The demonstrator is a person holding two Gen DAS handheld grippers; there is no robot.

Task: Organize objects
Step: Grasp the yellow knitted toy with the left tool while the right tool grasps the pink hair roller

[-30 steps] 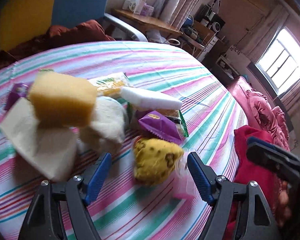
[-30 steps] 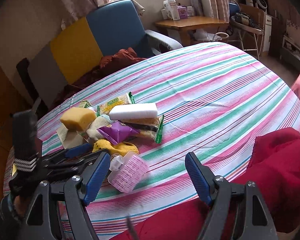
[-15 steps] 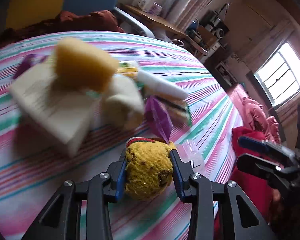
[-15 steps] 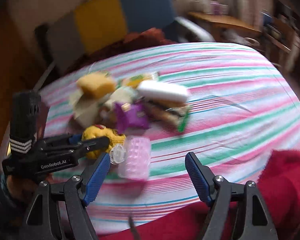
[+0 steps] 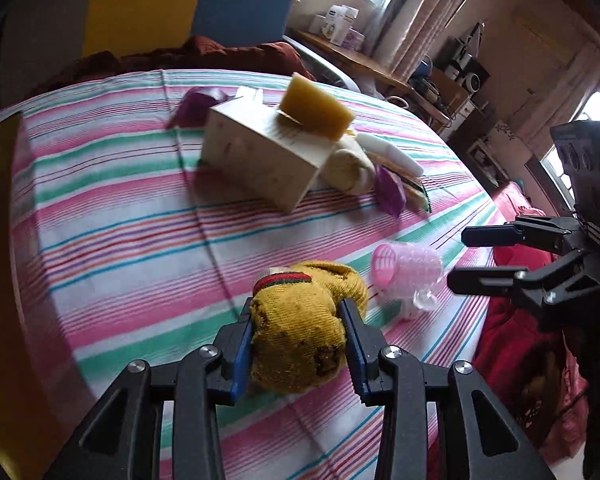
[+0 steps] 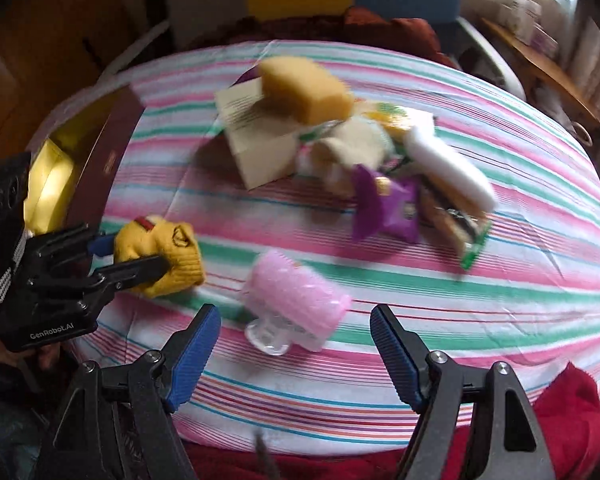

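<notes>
My left gripper (image 5: 298, 320) is shut on a balled yellow sock (image 5: 300, 344) with a red and green band, held just above the striped tablecloth (image 5: 140, 240). The right wrist view shows that sock (image 6: 160, 256) at the left in the left gripper (image 6: 136, 258). A pink hair roller (image 6: 296, 300) lies on the cloth just ahead of my right gripper (image 6: 296, 338), whose jaws stand open and bare. In the left wrist view the roller (image 5: 406, 272) lies right of the sock, with the right gripper (image 5: 476, 256) beside it.
A pile sits farther back: a cream box (image 6: 256, 140) with a yellow sponge (image 6: 304, 88) on top, a white block (image 6: 448, 168), a purple packet (image 6: 388, 204) and snack wrappers. An open maroon box with gold lining (image 6: 88, 168) stands at the table's left edge. Red cloth (image 6: 560, 412) lies near me.
My left gripper closed on the yellow sock and carried it away from the pile toward the left. My right gripper rolled and moved in over the pink roller, still open.
</notes>
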